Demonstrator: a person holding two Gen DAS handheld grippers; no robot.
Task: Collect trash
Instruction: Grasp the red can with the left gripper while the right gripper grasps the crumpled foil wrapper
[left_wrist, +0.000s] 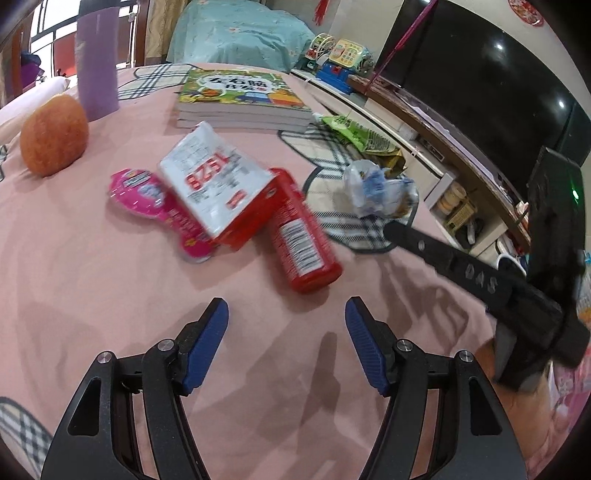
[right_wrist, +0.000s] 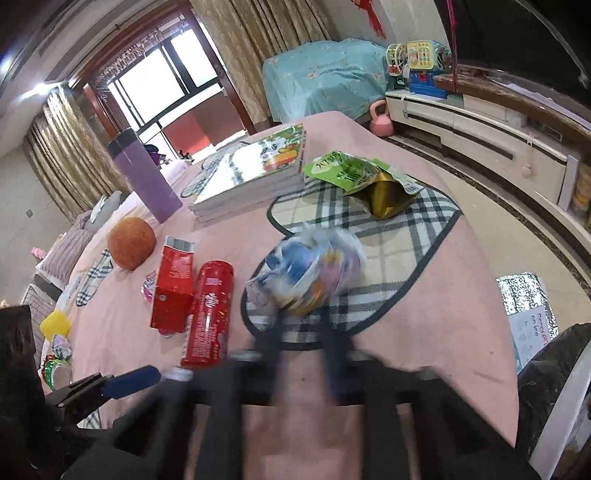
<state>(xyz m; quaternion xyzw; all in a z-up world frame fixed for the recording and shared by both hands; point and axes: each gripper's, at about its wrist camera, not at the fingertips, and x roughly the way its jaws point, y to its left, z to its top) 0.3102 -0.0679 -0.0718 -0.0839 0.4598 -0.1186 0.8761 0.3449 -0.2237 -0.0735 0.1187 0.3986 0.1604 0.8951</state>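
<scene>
On the pink tablecloth (left_wrist: 110, 295) lie a red can (left_wrist: 301, 236), a red and white carton (left_wrist: 218, 184), a pink wrapper (left_wrist: 147, 195), a green and gold snack bag (left_wrist: 364, 142) and a crumpled white and blue plastic wrapper (left_wrist: 376, 190). My left gripper (left_wrist: 286, 328) is open and empty, just short of the can. My right gripper (right_wrist: 301, 317) is blurred; its fingers close around the crumpled wrapper (right_wrist: 310, 269). The can (right_wrist: 208, 314), carton (right_wrist: 173, 288) and snack bag (right_wrist: 365, 181) lie around it.
An orange fruit (left_wrist: 53, 134), a purple cup (left_wrist: 96, 62) and a stack of books (left_wrist: 240, 103) stand further back. Checked mats (right_wrist: 406, 251) lie on the cloth. A black trash bag (right_wrist: 554, 387) sits at the right. A TV (left_wrist: 480, 85) and cabinet stand beyond the table edge.
</scene>
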